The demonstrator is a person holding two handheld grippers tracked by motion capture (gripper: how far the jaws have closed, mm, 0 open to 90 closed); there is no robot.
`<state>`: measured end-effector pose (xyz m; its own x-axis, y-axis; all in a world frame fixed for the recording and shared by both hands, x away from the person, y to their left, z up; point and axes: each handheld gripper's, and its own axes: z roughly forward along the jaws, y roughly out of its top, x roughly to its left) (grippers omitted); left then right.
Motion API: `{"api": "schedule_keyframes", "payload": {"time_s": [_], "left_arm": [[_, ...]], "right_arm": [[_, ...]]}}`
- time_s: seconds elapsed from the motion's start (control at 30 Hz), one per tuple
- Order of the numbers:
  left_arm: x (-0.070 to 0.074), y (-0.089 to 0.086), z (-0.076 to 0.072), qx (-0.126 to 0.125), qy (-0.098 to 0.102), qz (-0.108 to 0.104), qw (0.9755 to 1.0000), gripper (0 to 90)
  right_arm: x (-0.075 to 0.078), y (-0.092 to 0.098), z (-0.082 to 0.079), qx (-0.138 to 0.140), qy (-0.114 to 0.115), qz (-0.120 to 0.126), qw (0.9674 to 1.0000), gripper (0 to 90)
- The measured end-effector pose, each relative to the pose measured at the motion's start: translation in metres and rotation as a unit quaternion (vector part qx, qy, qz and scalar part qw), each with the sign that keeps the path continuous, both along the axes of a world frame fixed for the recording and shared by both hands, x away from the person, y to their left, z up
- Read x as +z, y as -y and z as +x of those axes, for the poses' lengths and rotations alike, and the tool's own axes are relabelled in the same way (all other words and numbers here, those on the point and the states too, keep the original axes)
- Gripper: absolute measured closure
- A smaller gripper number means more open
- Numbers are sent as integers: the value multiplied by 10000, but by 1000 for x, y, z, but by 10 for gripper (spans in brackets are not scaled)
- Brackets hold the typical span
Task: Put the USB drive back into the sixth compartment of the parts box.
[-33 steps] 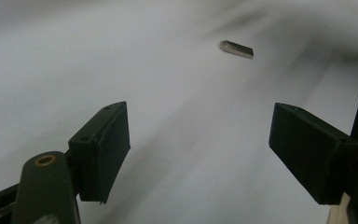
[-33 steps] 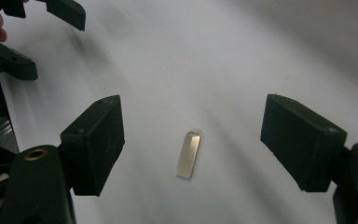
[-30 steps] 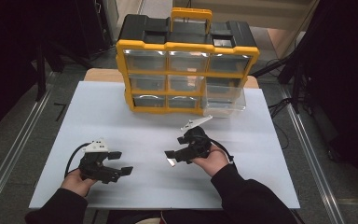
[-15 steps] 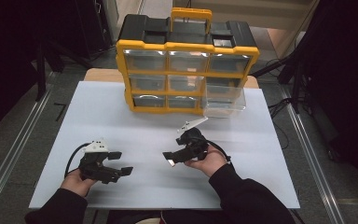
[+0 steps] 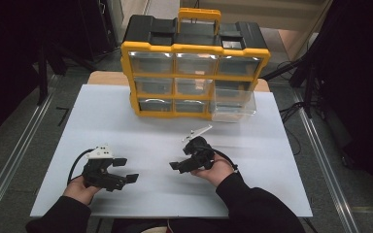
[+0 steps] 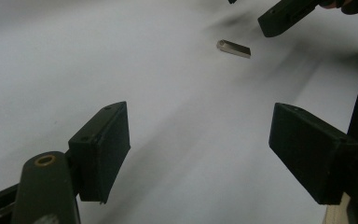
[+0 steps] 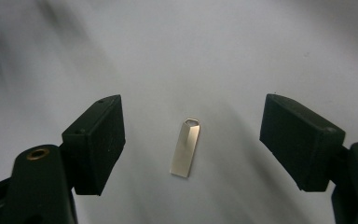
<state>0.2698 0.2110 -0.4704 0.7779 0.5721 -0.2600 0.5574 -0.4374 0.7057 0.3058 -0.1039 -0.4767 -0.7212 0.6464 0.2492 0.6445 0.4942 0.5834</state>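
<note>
Right claw (image 5: 176,165): hanging low over the desk (image 5: 126,121), jaws standing wide apart and gripping nothing; in the right gripper view (image 7: 191,140) the two black jaws are flanking the metal stick with clear gaps on both sides.
Metal stick (image 7: 185,147): lying flat on the white desk, untouched, midway between the right claw's jaws; its long axis is running along the claw's line of sight, the end with the small hole pointing away from the camera. In the left gripper view (image 6: 233,48) it is showing farther off, just below a jaw tip of the right claw (image 6: 284,18).
Left claw (image 5: 126,171): resting near the desk's front left, jaws spread open and empty; in the left gripper view (image 6: 198,149) only bare desk is lying between them.
Gap between claws: the two are sitting well apart, the left claw pointing across toward the right one and the stick.
Hands: the right hand (image 5: 213,167) is wrapping the right claw from behind, the left hand (image 5: 80,187) is holding the left one; dark sleeves are coming in from the bottom edge.
Organizer (image 5: 194,63): a yellow-and-black drawer box is standing at the far side of the desk, well away from both claws.
Drawer (image 5: 233,104): one clear drawer at the organizer's lower right is sticking out toward the person.
</note>
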Motion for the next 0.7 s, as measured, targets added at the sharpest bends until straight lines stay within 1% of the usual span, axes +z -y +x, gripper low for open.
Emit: {"api": "schedule_keyframes", "payload": {"time_s": [0.1, 0.17, 0.23, 0.47, 0.57, 0.7], "left_arm": [[0, 0, 0, 0, -3, 0, 10000, 214], [0, 0, 0, -4, 0, -1, 10000, 215], [0, 0, 0, -7, -2, -1, 10000, 214], [0, 0, -1, -27, -8, 23, 10000, 215], [0, 0, -1, -31, -2, 16, 10000, 215], [0, 0, 0, -30, -10, -18, 10000, 214]], "right_arm": [[-3, -1, -1, -31, -66, -29, 10000, 215], [-5, -1, -1, 8, -94, -39, 9999, 224], [-6, -2, -1, 0, -134, -95, 9999, 230], [-12, -6, -3, 66, -130, -179, 9997, 247], [-15, -8, -4, 59, -184, -218, 9996, 269], [-18, -10, -6, 72, -193, -286, 9994, 308]]}}
